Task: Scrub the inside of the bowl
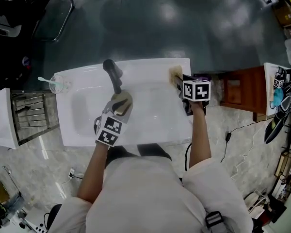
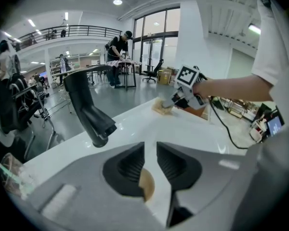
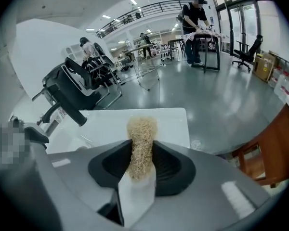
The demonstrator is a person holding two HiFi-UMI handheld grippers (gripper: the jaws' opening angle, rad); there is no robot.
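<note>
Over the white sink [image 1: 155, 115], my left gripper [image 1: 117, 112] is shut on the rim of a tan bowl [image 1: 122, 101], just in front of the black faucet [image 1: 112, 72]. The left gripper view shows only a sliver of the bowl [image 2: 147, 186] between the closed-in jaws of my left gripper [image 2: 150, 163]. My right gripper [image 1: 178, 80] is at the sink's back right corner, shut on a straw-coloured loofah scrubber [image 1: 174, 73]. In the right gripper view the scrubber [image 3: 141, 134] stands upright, pinched between the pads. The scrubber is well apart from the bowl.
A clear cup [image 1: 58, 83] with a white utensil stands on the sink's back left corner. A wire rack [image 1: 31, 113] sits to the left, a wooden cabinet [image 1: 240, 91] to the right. A cable [image 1: 233, 130] trails on the floor. People stand far behind.
</note>
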